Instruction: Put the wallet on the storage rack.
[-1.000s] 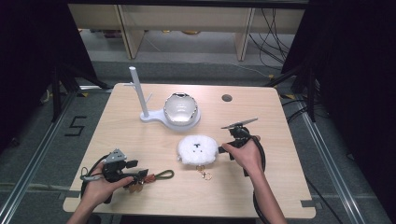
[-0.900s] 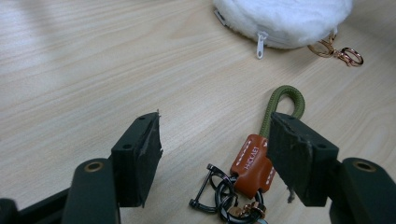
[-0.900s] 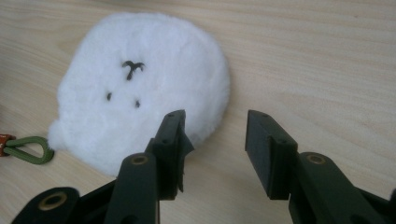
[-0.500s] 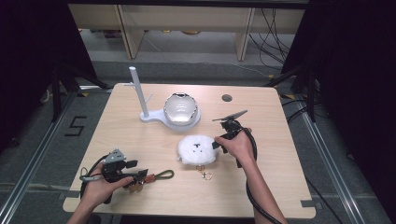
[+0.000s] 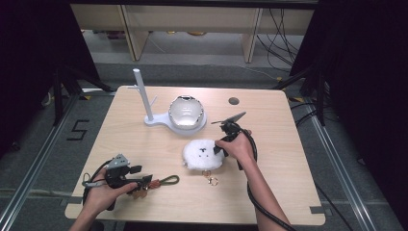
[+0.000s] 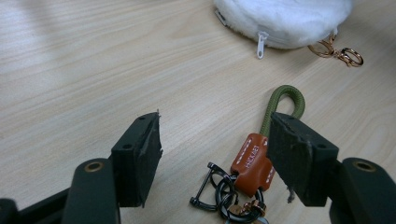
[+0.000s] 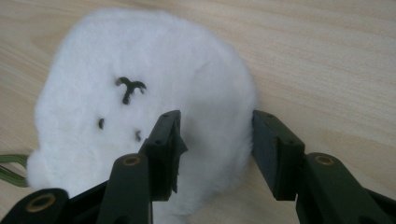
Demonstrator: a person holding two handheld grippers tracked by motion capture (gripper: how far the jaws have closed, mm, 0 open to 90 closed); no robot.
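A white fluffy pouch (image 5: 201, 154) with a small stitched face lies at the table's middle, a gold clasp (image 5: 210, 181) hanging off its near edge. My right gripper (image 5: 219, 147) stands over its right side. In the right gripper view its jaws have just been opening, and they straddle the right edge of the pouch (image 7: 140, 102) without pressing it. My left gripper (image 5: 144, 181) rests open at the front left. A keychain lies between its jaws: an orange tag (image 6: 251, 161), a green cord loop (image 6: 286, 99) and black rings (image 6: 218, 186).
A white stand with an upright post (image 5: 140, 94) and a silvery domed thing (image 5: 186, 112) on its base sit at the back middle. A round hole (image 5: 234, 101) marks the tabletop behind the right hand. Black cables trail from both grippers.
My right gripper has moved left from beside the pouch to over its right edge. The left gripper and the keychain have stayed where they were.
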